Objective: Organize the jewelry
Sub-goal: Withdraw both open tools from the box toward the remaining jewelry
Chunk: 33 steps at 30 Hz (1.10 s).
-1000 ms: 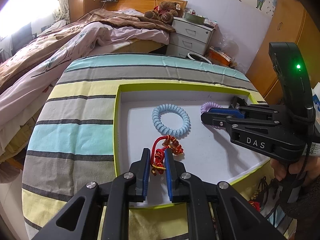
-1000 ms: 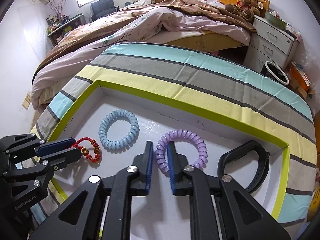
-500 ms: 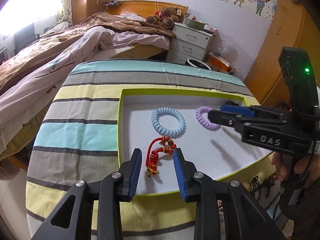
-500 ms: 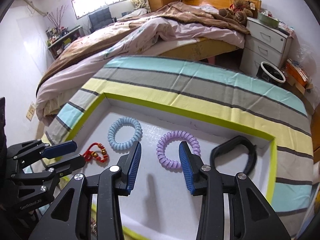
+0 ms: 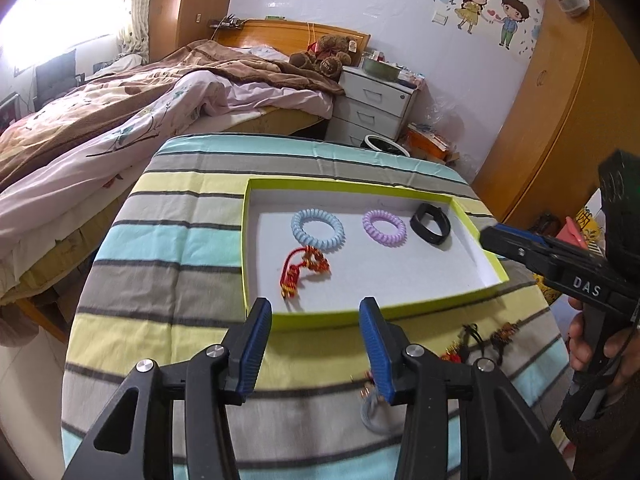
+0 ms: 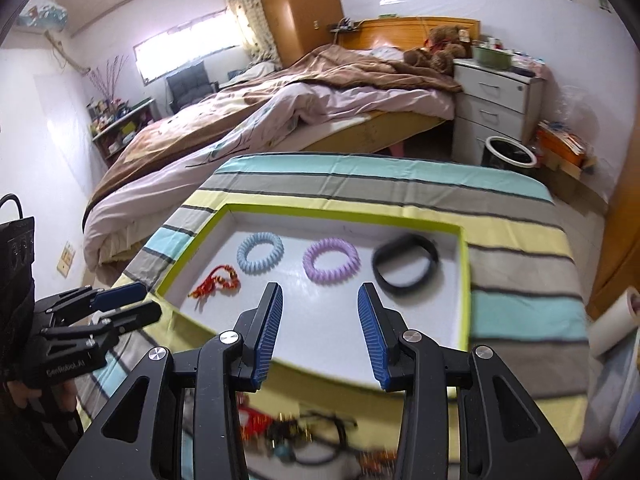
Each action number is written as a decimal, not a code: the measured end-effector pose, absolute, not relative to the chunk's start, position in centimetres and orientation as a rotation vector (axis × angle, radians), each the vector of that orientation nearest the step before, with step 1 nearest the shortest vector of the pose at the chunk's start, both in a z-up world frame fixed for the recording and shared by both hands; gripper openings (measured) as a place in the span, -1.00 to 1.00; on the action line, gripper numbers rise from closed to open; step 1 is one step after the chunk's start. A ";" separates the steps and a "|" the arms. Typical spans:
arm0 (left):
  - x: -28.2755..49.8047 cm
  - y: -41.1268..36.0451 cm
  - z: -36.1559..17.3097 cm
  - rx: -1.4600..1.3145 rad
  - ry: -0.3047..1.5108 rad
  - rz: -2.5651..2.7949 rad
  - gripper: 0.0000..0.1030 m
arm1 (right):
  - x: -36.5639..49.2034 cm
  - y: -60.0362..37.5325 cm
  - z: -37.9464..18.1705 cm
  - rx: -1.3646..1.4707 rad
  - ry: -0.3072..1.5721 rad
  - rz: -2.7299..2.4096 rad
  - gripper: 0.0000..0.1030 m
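A lime-rimmed white tray (image 5: 256, 196) (image 6: 465, 280) on the striped tablecloth holds a red beaded bracelet (image 5: 304, 270) (image 6: 216, 282), a blue coil band (image 5: 317, 229) (image 6: 260, 253), a purple coil band (image 5: 384, 227) (image 6: 331, 261) and a black band (image 5: 431, 224) (image 6: 406, 268). My left gripper (image 5: 316, 344) is open and empty, hovering over the tray's near edge. My right gripper (image 6: 320, 332) is open and empty above the tray's near edge; it also shows at the right in the left wrist view (image 5: 520, 246).
Loose jewelry lies on the cloth in front of the tray: a grey ring (image 5: 376, 412), dark and red pieces (image 5: 480, 340) (image 6: 296, 428). A bed (image 5: 120, 112) stands beyond the table, a white drawer unit (image 5: 376, 108) and bin (image 6: 508, 156) behind.
Both grippers have opened, releasing the red bracelet and the purple band into the tray, and have pulled back and up towards the tray's near edge.
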State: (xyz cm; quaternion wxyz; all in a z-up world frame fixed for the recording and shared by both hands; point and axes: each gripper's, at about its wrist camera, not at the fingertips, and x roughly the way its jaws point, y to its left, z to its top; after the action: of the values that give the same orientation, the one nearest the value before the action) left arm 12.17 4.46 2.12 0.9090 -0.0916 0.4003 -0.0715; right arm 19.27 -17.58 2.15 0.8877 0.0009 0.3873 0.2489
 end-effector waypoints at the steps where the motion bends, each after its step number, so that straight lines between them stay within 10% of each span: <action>1: 11.8 4.5 2.1 -0.191 0.824 -0.149 -0.12 | 18.8 -17.9 2.3 0.006 0.801 0.513 -0.21; 33: 6.5 3.5 -1.0 -0.226 0.892 -0.169 -0.11 | 13.9 -22.0 -4.0 0.113 0.903 0.256 0.00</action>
State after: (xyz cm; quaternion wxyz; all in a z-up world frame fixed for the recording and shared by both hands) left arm 6.49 3.45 -0.98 0.8925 -0.1090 0.4299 -0.0815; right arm 13.86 -21.99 -3.97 0.8903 0.0545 0.4350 0.1232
